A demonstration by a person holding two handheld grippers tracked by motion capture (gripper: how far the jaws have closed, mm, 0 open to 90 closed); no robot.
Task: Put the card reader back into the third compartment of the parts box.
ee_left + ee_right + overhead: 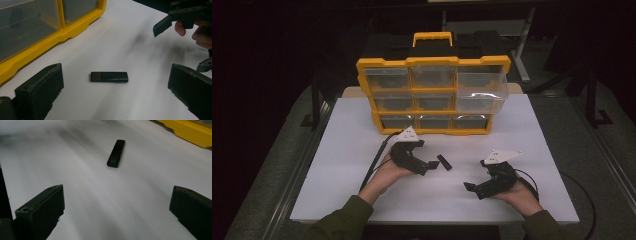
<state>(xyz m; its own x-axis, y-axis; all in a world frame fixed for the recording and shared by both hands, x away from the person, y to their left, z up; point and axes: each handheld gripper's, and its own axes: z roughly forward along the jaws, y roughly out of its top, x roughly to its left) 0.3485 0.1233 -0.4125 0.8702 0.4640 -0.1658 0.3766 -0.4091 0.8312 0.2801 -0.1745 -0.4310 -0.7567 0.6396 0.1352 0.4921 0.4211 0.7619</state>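
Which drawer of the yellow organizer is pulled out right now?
The clear plastic drawer at the right end of the yellow organizer's upper rows; it juts forward, the others sit flush.

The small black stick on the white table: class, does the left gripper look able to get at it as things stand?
Probably yes: the left gripper is open, the black stick lies flat ahead between its jaws, with bare table around it.

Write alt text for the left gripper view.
A small black stick lies flat on the white table between the open left gripper fingers, untouched. A yellow drawer organizer stands upper left; the right gripper is upper right.
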